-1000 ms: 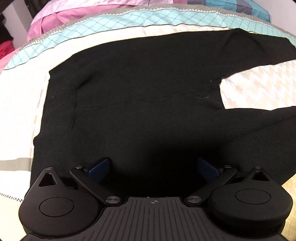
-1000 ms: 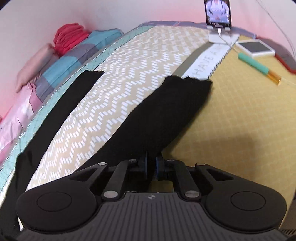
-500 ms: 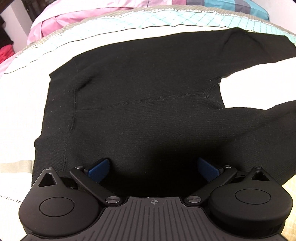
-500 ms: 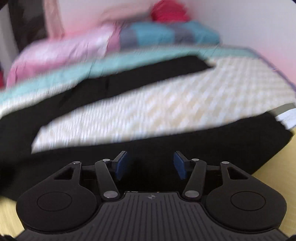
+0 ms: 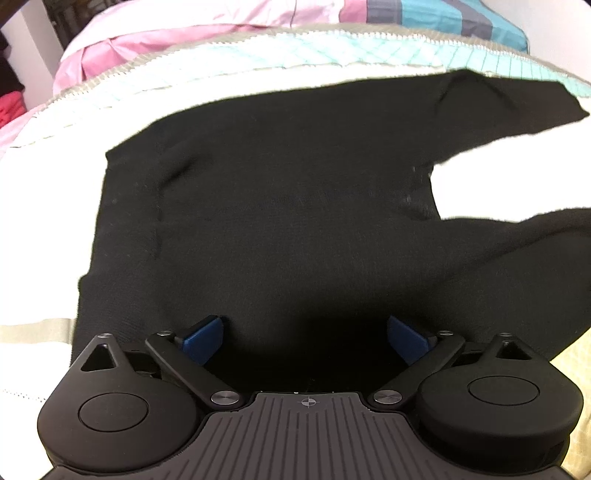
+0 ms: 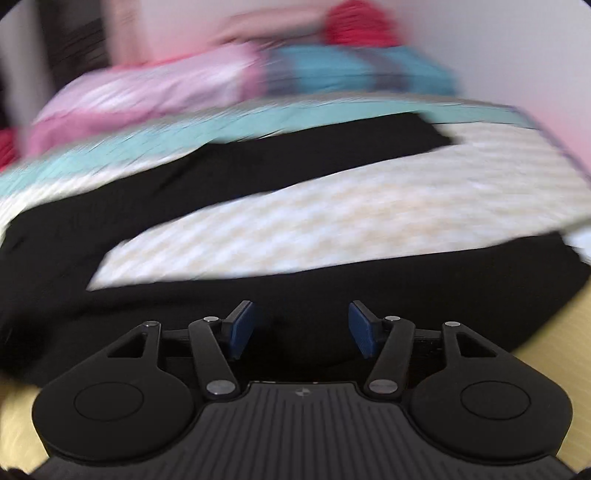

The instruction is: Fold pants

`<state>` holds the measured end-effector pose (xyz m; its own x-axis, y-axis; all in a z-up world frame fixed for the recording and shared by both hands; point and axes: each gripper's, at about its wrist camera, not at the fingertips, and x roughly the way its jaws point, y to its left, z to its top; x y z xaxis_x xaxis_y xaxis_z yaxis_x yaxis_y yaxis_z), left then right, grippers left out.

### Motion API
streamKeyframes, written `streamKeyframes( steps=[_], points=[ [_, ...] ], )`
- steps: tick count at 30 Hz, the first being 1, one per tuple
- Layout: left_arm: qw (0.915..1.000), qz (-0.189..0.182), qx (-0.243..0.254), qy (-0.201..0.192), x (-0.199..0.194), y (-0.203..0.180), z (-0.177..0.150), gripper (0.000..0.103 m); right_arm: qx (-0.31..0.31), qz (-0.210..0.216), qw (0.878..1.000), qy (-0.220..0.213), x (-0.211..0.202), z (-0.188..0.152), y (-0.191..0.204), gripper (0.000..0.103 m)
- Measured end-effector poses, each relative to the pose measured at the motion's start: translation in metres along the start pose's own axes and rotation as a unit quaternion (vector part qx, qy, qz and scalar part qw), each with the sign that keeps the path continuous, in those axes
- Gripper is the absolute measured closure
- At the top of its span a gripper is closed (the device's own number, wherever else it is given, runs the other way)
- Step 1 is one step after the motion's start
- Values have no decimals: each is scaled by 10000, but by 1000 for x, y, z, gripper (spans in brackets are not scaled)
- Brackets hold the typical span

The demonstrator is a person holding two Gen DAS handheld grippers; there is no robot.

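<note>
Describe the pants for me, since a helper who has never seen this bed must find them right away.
Start at the bed, with its pink and teal pillows at the far edge and a cream patterned bedspread. Spread flat across that bedspread lie the black pants, waist to the left in the left wrist view and two legs splayed to the right. They are the only black thing on the pale bedding.

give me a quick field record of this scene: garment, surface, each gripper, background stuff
garment: black pants spread flat, two legs apart in a V
surface: patterned bedspread, cream strip showing between the legs
left gripper: open, over the waist end, nothing held
right gripper: jaws opening, over the nearer leg, nothing pinched between the pads
background: pink pillow, blue and grey striped bedding, red cloth by the wall
fold: not yet begun
</note>
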<state>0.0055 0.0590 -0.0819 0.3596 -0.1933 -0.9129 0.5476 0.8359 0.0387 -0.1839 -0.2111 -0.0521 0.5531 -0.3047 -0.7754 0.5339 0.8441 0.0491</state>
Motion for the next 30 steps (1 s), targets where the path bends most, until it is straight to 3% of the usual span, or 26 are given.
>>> streamKeyframes(
  steps=[2, 5, 8, 10, 12, 17, 21, 30],
  points=[
    [9998, 78, -27, -198, -7, 5, 2, 0, -253, 100, 9985, 467, 15, -9, 12, 39],
    [9990, 343, -40, -298, -8, 17, 2, 0, -287, -142, 9990, 324, 8, -11, 11, 39],
    [9973, 697, -225, 26, 5, 36, -6, 0, -117, -431, 9990, 67, -3, 2, 9, 35],
    [9976, 552, -415, -41, 3, 49, -15, 0, -430, -465, 9979, -134, -4, 14, 21, 35],
    [9973, 621, -385, -90, -2, 51, -20, 0, -778, -174, 9964, -274, -3, 22, 45, 35],
    [9964, 750, -385, -104, -10, 54, -30, 0, -1443, 1128, 9827, -269, 18, 41, 117, 35],
    [9949, 583, -814, -89, -18, 70, -41, 0, -2125, 2192, 9522, -123, 33, 52, 172, 37],
    [9894, 329, -1348, -418, -34, 91, -70, 0, -3623, 3477, 8639, 380, 70, 64, 294, 38]
  ],
)
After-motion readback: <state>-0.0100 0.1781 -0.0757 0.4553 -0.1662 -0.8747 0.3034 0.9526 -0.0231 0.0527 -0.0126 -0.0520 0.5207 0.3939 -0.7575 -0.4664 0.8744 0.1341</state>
